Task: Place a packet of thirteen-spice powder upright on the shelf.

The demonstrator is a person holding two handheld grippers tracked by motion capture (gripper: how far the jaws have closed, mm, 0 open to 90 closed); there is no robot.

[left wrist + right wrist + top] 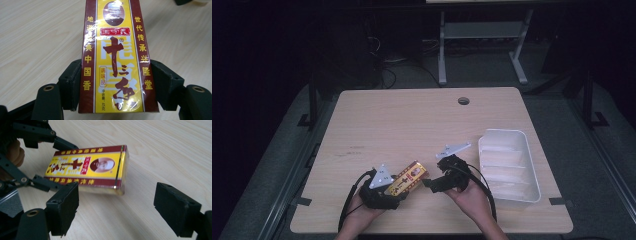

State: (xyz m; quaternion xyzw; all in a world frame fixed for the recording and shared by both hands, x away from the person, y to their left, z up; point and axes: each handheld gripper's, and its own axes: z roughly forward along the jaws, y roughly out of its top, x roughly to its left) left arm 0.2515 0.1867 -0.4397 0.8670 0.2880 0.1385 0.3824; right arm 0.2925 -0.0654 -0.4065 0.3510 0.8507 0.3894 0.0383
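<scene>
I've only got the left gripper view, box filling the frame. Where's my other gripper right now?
Observer: The right gripper sits just off the free end of the box, jaws open, nothing between them.
Operator: Is the box up off the table?
Observer: Its free end looks slightly lifted in the right gripper view; the left gripper clamps the other end.
Operator: Anywhere to put it?
Observer: A white bin, divided into compartments, stands on the table beyond the right hand.
</scene>
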